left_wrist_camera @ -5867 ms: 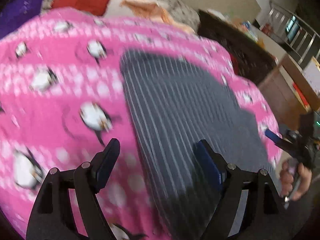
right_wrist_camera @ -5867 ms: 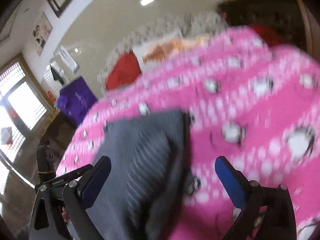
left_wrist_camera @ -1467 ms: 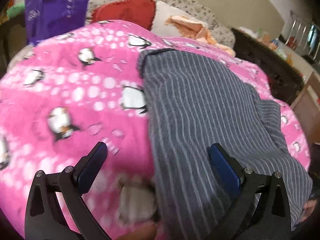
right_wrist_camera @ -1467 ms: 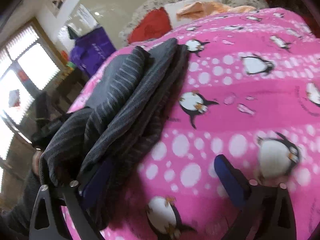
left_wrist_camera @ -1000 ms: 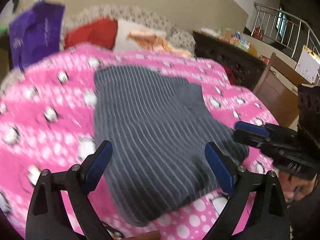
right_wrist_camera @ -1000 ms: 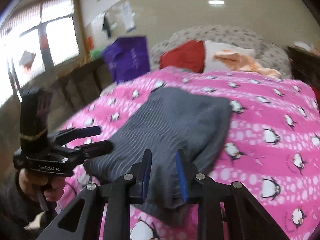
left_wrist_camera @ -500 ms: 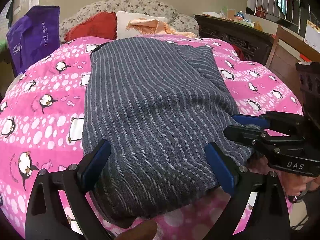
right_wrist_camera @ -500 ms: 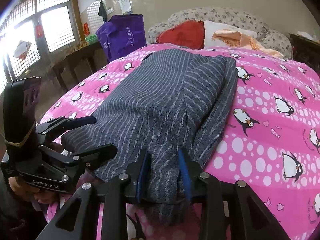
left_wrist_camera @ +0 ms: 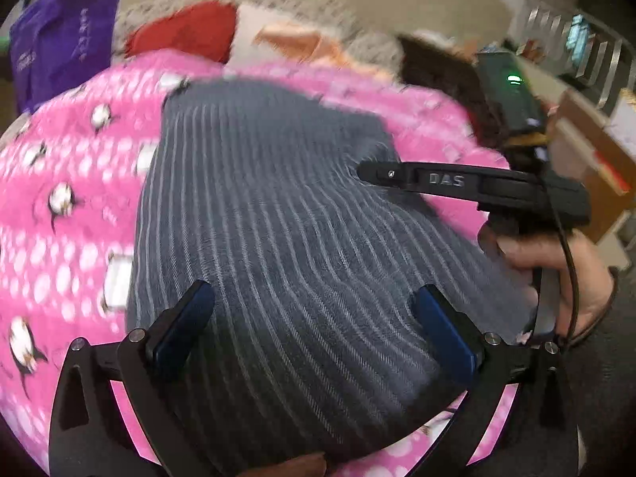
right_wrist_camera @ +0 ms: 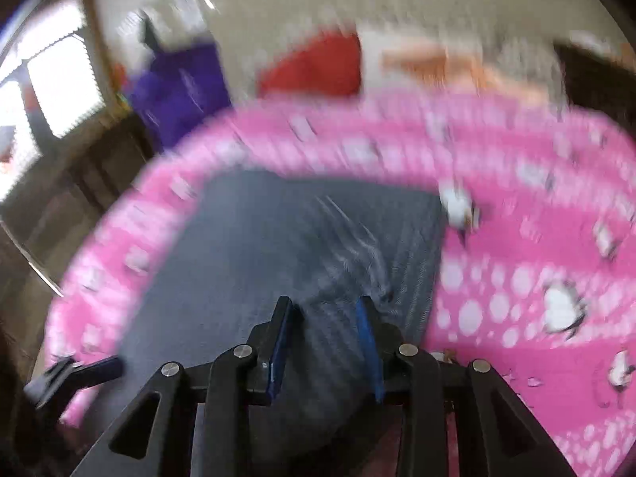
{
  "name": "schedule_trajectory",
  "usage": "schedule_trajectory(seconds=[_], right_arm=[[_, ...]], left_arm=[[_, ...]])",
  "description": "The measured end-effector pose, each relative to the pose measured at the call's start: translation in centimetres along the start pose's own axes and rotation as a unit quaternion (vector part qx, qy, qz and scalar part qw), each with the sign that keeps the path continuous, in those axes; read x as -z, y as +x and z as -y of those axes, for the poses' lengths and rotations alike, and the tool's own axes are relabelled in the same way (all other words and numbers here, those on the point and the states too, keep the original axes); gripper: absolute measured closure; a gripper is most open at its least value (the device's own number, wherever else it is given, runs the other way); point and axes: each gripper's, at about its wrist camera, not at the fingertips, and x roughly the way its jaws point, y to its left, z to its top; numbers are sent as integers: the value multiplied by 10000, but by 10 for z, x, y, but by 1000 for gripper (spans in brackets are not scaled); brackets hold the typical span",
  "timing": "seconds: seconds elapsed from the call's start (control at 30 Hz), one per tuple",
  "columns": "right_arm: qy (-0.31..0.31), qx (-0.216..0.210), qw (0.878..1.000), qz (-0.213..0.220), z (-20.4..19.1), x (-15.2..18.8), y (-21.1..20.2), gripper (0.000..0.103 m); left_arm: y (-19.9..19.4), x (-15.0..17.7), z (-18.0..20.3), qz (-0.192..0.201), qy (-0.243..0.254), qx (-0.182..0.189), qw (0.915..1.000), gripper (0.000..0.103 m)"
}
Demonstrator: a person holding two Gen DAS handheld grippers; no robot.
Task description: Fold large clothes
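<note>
A grey striped garment [left_wrist_camera: 286,238], folded into a thick pad, lies on a pink penguin-print blanket [left_wrist_camera: 59,198] that covers the bed. The left gripper [left_wrist_camera: 314,318] stands released, its jaws at full spread and opening at this moment; both blue pads [left_wrist_camera: 187,318] hover over the near part of the garment, with cloth below the gap between them but neither pad pressing on it. The near folded edge of the garment lies just below and behind those pads. The right gripper [right_wrist_camera: 324,330] is clenched on a raised fold of the same garment: its two blue pads [right_wrist_camera: 367,342] stand close together with a ridge of striped cloth pinched up between them. Ahead of the right jaws the garment spreads flat toward the far edge of the blanket; to their right lies bare blanket. In the left wrist view the right gripper [left_wrist_camera: 381,173] reaches in from the right, beyond and to the right of the left jaws, its tip on the garment, and the person's hand [left_wrist_camera: 556,274] grips its handle. Beyond both sets of jaws, at the head of the bed, are a red cushion [left_wrist_camera: 190,31], an orange cloth [left_wrist_camera: 294,43] and a purple bag [left_wrist_camera: 59,35]. The right wrist view is heavily blurred.
</note>
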Motion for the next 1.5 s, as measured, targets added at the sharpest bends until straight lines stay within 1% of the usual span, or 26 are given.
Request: schedule_trajectory(seconds=[0.03, 0.13, 0.23, 0.27, 0.33, 0.4, 0.43, 0.5, 0.53, 0.57, 0.6, 0.63, 0.67, 0.7, 0.73, 0.77, 1.0, 1.07, 1.1, 1.13, 1.2, 1.23, 1.3, 1.33, 1.4, 1.5], right_arm=[[104, -34, 9999, 25, 9, 3, 7, 73], [208, -97, 9995, 239, 9, 5, -13, 73], [208, -193, 9982, 535, 2, 17, -53, 71], [153, -192, 9979, 593, -1, 26, -69, 68], [39, -41, 9977, 678, -4, 46, -91, 57], [-96, 209, 9970, 741, -3, 65, -105, 15], [-210, 451, 9959, 760, -1, 79, -108, 11], [-329, 754, 9944, 664, 3, 97, -103, 11], [-336, 771, 9952, 503, 7, 105, -95, 11], [-241, 820, 9961, 216, 14, 114, -81, 11], [-150, 944, 9954, -41, 19, 121, -69, 7], [-114, 1040, 9945, -79, 22, 126, -62, 6], [-90, 1038, 9945, 68, 23, 125, -65, 5], [-50, 1037, 9946, -13, 25, 125, -65, 1], [-29, 1079, 9941, -48, 25, 123, -64, 0], [18, 1091, 9940, -83, 26, 122, -62, 0], [217, 930, 9954, 59, 33, 129, -67, 0], [204, 1002, 9948, 16, 32, 133, -67, 0], [216, 1134, 9933, -63, 30, 133, -70, 0], [290, 1241, 9916, -206, 29, 133, -73, 0], [535, 1160, 9911, -375, 26, 134, -87, 0], [639, 1078, 9914, -377, 23, 134, -97, 0], [798, 824, 9932, -221, 11, 134, -125, 0], [844, 775, 9933, -130, 4, 133, -142, 0], [887, 749, 9932, 3, -7, 131, -164, 0], [907, 673, 9935, 142, -21, 133, -193, 0]], left_arm=[[0, 2, 5, 64, 44, -123, 9999, 1], [2, 2, 10, 53, -2, -323, 9995, 1], [4, 4, 12, 99, 24, -440, 9990, 1], [5, 5, 11, 109, 39, -459, 9989, 1], [6, 5, 13, 127, 55, -479, 9988, 1], [7, 5, 11, 138, 39, -472, 9988, 1], [7, 5, 11, 143, 37, -472, 9988, 1], [7, 5, 11, 137, 34, -471, 9988, 1], [7, 5, 11, 134, 29, -471, 9988, 1], [7, 5, 11, 137, 32, -472, 9988, 1], [7, 5, 11, 140, 40, -470, 9988, 1], [7, 6, 11, 140, 45, -473, 9988, 1], [7, 5, 11, 142, 36, -471, 9988, 1], [7, 5, 11, 140, 35, -469, 9988, 1], [7, 5, 11, 140, 36, -476, 9988, 1], [7, 5, 11, 142, 36, -476, 9988, 1], [6, 5, 9, 110, -69, -451, 9989, 1], [1, 3, 10, 5, -72, -476, 9988, 1], [-5, 2, 11, -45, -105, -517, 9986, 1], [-10, 1, 12, -65, -123, -532, 9985, 1], [-31, 1, 17, -23, -126, -472, 9988, 1], [-41, 1, 20, -19, -116, -541, 9985, 1], [-55, 2, 24, -113, -129, -799, 9967, 1], [-61, 3, 26, -158, -161, -885, 9958, 1], [-76, 7, 28, -188, -278, -856, 9958, 1], [-99, 12, 33, -60, -317, -776, 9965, 1]])
